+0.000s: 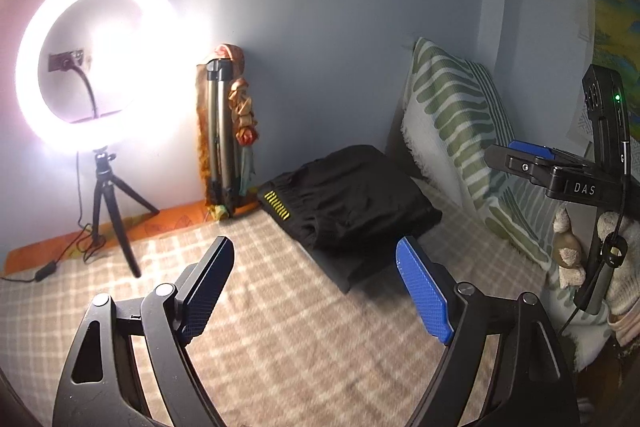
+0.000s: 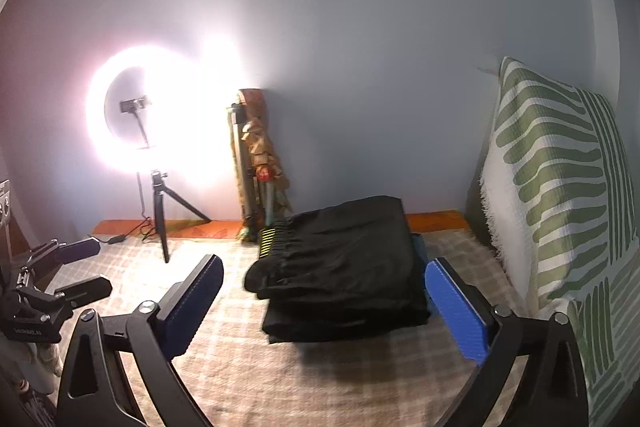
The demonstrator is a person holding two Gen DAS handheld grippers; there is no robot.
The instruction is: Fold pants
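- My left tongs [image 1: 316,291]: jaws spread wide, nothing between them, over the checked blanket [image 1: 280,339].
- My right tongs [image 2: 324,307]: jaws wide apart, empty, just short of the pants.
- Black pants [image 2: 344,267]: folded into a stack on the blanket, near the wall, beside the green-striped pillow [image 2: 560,187].
- Ring light [image 1: 92,59] on at the left.

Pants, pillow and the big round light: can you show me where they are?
Pants [image 2: 344,267], right wrist view, on the top layer of the folded black stack.
Pillow [image 2: 560,187], right wrist view, on its green-striped front.
Round light [image 1: 32,67], left wrist view, on the glowing ring's left side.
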